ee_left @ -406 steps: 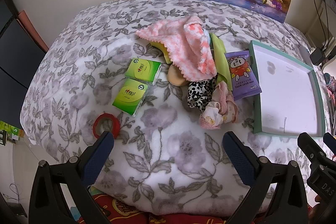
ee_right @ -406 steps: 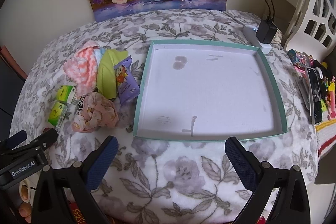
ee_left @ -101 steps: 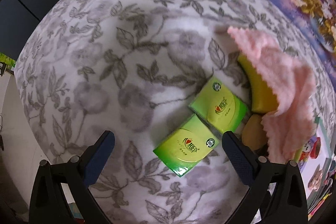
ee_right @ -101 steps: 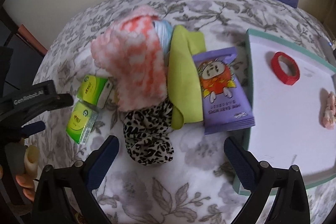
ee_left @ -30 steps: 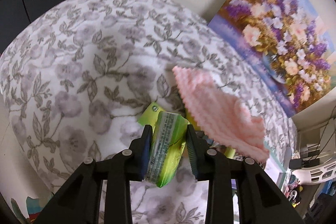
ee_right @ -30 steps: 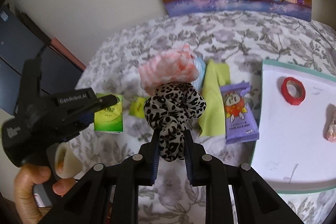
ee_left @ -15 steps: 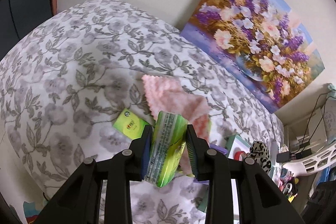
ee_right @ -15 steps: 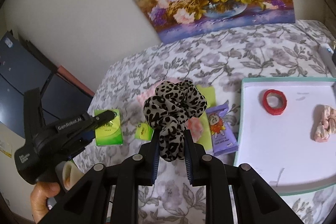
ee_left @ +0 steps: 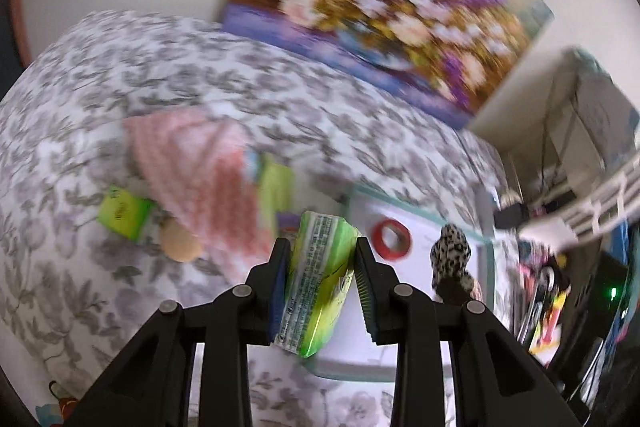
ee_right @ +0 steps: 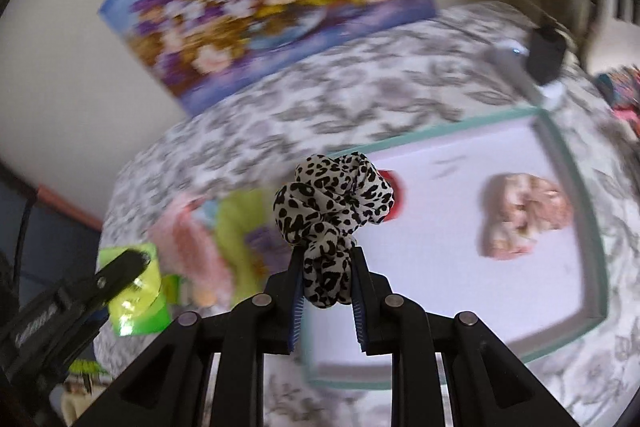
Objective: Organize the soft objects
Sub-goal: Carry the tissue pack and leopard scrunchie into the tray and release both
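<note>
Left tool (ee_left: 320,291) raised above the bed (ee_left: 120,75), clamped on a green tissue pack (ee_left: 318,281) standing lengthwise along its fingers, right tool (ee_right: 326,297) pinching a leopard-print scrunchie (ee_right: 332,203) upright over the tray (ee_right: 560,147)

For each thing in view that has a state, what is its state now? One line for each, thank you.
Left gripper: shut on green tissue pack, held in the air.
Right gripper: shut on leopard scrunchie, held in the air.
Tray: holds red tape roll and pink scrunchie.
Second tissue pack: lying on the blanket.
Pink cloth: crumpled, on the blanket.
</note>
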